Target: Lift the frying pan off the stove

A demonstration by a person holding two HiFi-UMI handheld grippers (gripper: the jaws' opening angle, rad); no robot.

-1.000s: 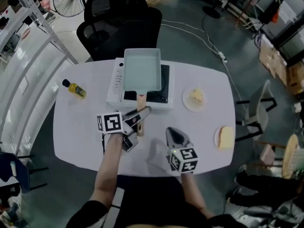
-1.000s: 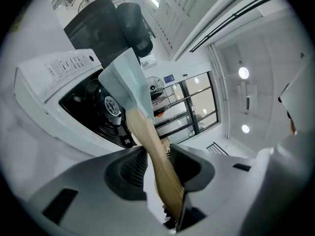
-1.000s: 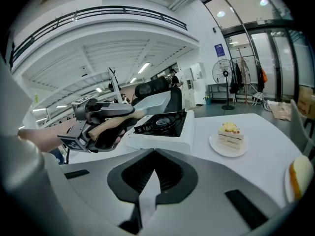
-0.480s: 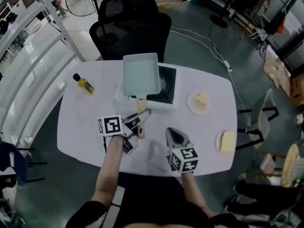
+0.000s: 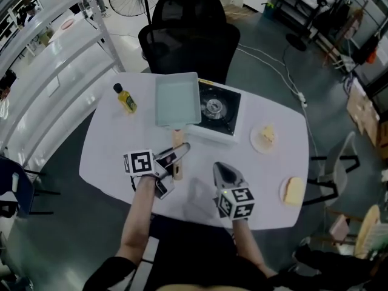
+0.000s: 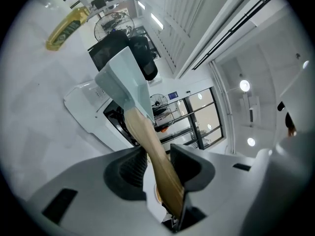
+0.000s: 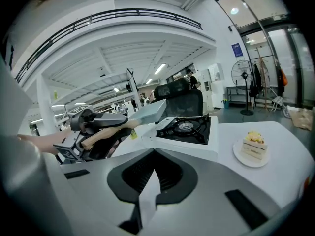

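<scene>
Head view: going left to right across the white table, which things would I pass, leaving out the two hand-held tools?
yellow bottle → frying pan → stove → cake slice → bread slice

The left gripper [image 6: 156,163] fills the bottom of the frame, and its two jaws are pressed on the wooden handle [image 6: 146,142] of the frying pan [image 6: 123,82]. The pale pan goes up toward the upper centre. Behind it is the white stove [image 6: 88,113] on the white table [image 6: 29,107]. A yellow bottle [image 6: 66,27] lies in the upper left, and a black chair [image 6: 110,50] is behind the pan.
</scene>
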